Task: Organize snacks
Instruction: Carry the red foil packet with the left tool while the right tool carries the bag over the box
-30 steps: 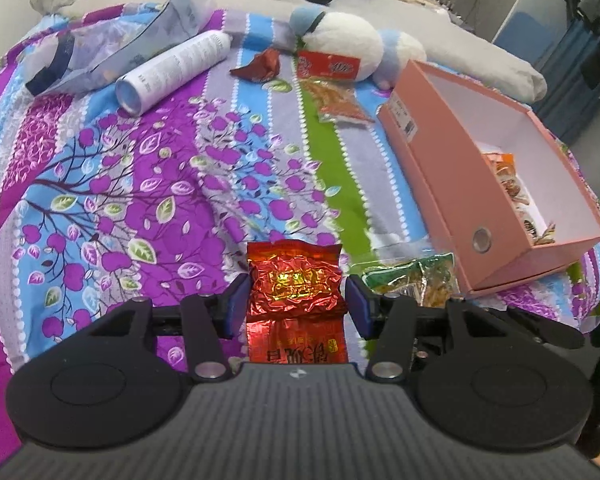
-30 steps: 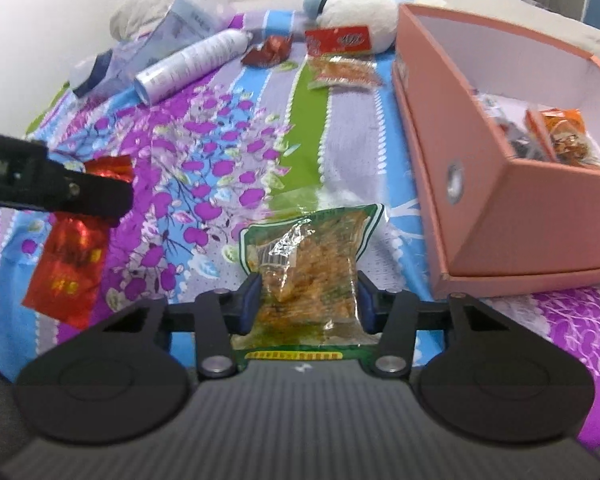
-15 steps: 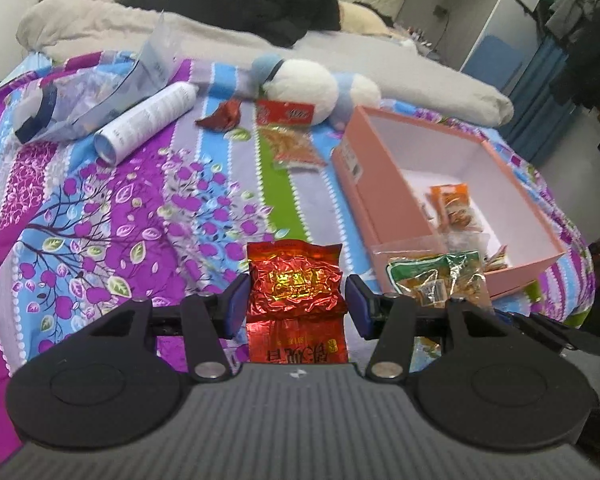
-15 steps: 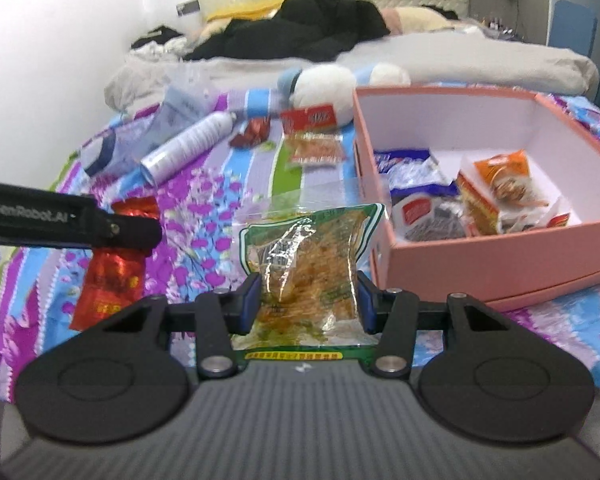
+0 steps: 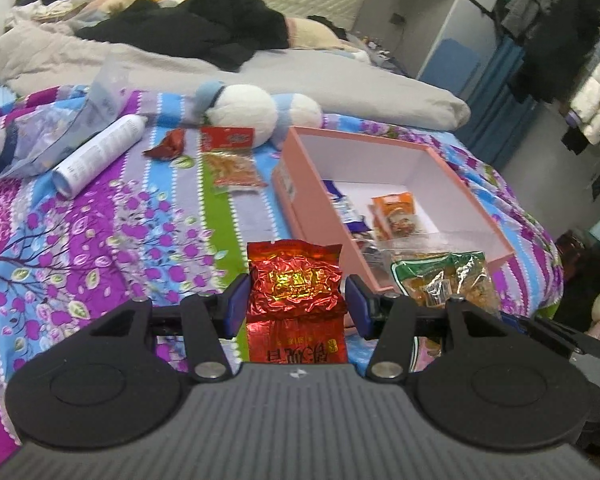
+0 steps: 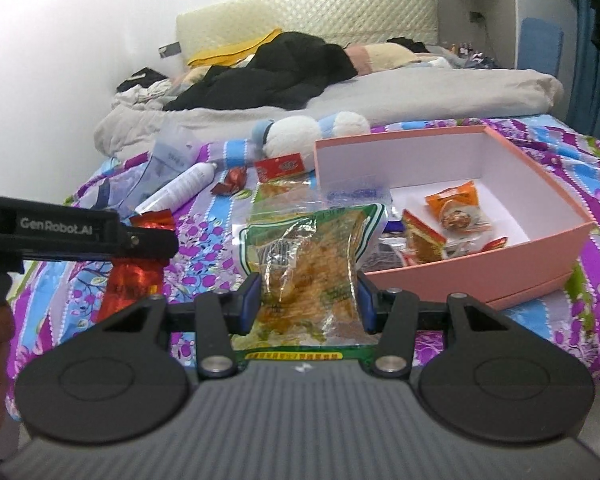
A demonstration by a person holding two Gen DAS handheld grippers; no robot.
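Height is what has changed: a second ago both grippers sat low over the flowered purple quilt [image 5: 100, 248], and now each looks down on it from well above, with the far bedding and headboard in view. The left gripper [image 5: 296, 300] is closed on a crinkled red foil snack packet [image 5: 296, 284], its blue pads [image 5: 236, 304] pressing the packet's two sides. The right gripper [image 6: 306, 298] likewise clamps a clear-windowed green-edged bag of golden snacks [image 6: 308, 256]. Neither grip has altered during the lift; both packs sit the same way between the fingers.

Ahead and to the right of each gripper lies the open pink cardboard box [image 5: 440, 168], which already holds an orange packet [image 5: 394, 216] and a few others. Its near wall, once above the grippers' line of sight, is now below them, so both packs look ready to be carried over the rim and dropped in.

Further ahead on the quilt, beyond the left gripper, a red packet [image 5: 228, 138] and a clear bag of orange snacks [image 5: 234, 168] remain to be gathered, by a white plush toy [image 5: 244, 112] and a white cylindrical bottle [image 5: 100, 152].
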